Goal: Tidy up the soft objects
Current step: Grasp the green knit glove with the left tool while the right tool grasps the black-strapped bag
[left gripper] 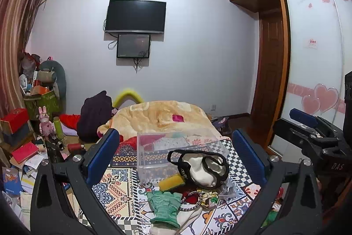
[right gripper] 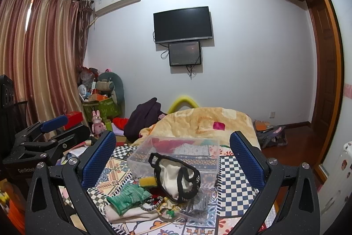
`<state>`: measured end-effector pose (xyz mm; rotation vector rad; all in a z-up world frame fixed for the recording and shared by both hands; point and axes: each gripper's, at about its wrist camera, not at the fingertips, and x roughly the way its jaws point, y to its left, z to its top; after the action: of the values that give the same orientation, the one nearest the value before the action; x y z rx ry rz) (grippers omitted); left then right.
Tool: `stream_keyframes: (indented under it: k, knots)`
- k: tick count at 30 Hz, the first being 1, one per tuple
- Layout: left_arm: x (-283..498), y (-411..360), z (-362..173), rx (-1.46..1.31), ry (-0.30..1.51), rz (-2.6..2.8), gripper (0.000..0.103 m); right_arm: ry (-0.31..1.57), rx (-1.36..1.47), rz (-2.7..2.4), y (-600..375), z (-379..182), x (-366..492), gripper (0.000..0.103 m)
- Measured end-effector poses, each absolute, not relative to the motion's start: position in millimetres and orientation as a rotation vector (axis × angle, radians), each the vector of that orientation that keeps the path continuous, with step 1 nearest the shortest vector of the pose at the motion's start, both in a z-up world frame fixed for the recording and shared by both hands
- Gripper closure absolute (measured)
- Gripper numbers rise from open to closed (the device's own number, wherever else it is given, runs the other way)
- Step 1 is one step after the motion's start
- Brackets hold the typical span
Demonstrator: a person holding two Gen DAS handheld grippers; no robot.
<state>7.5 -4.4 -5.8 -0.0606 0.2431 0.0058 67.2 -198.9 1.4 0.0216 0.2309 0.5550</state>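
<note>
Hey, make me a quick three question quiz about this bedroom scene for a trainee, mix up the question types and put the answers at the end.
1. True or false: the left gripper is shut on the green glove.
2. Multiple choice: the white garment with black trim rests against which thing? A) the clear plastic box B) a laundry basket C) a pillow
3. Fill in: the small yellow sponge lies just in front of the clear plastic ____.

Key:
1. False. Both the left gripper and the right gripper are open and hold nothing.
2. A
3. box
</note>
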Motion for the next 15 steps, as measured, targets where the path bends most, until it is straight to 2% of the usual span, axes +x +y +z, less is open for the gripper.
stream_keyframes:
  k: [6, 15]
  knots:
    - [24, 2, -29, -0.068, 0.327, 0.004, 0.0, 0.305, 0.021, 0.546, -197, -22, 86, 0.0]
    - [64, 21, -90, -0.138, 0.545, 0.019, 0.0, 0.471, 0.02, 0.526, -194, -72, 118, 0.0]
